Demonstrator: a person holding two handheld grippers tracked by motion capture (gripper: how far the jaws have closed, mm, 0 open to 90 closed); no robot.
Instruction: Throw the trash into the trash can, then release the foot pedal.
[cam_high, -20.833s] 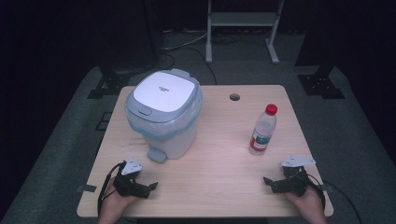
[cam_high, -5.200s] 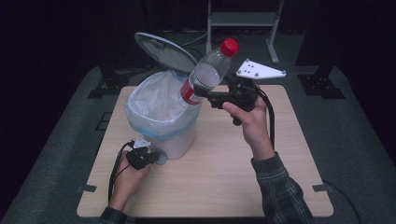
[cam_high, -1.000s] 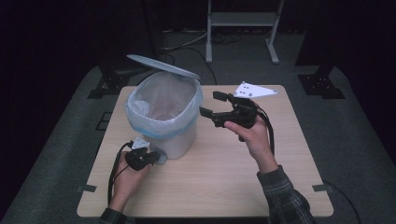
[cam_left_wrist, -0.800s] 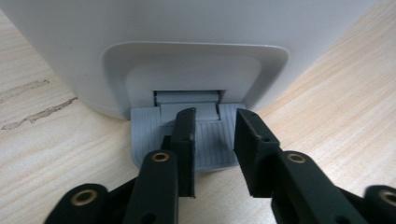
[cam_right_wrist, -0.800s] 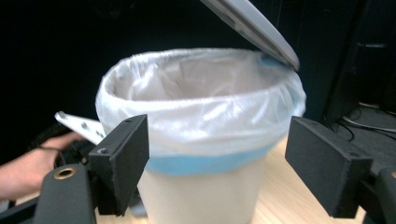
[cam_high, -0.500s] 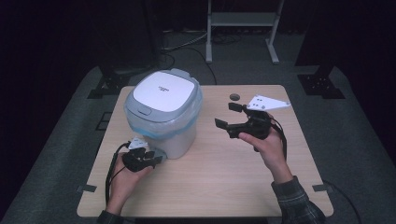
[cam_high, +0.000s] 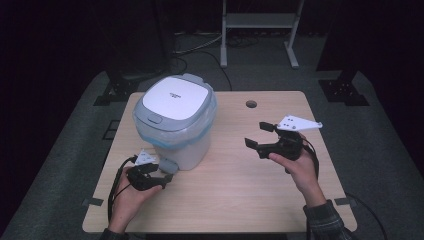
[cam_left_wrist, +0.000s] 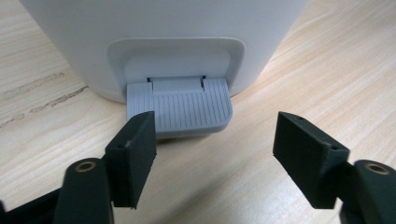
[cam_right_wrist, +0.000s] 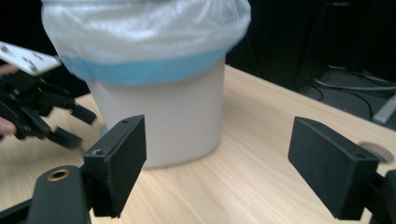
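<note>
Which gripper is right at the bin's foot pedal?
The left gripper: its open jaws flank the grey pedal at the bin base. The right gripper hangs empty, off to the bin's side.

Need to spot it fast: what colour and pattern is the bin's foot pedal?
Light grey, finely ribbed pedal; clearest in the left gripper view.

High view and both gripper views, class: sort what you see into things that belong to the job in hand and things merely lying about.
Belongs to the job:
- white pedal bin, lid shut
- its grey foot pedal
- blue liner bag
- left gripper, jaws just opened, off the pedal
- right gripper, open, holding nothing

Just lying about:
- cable hole in the wooden table
- metal stand behind
</note>
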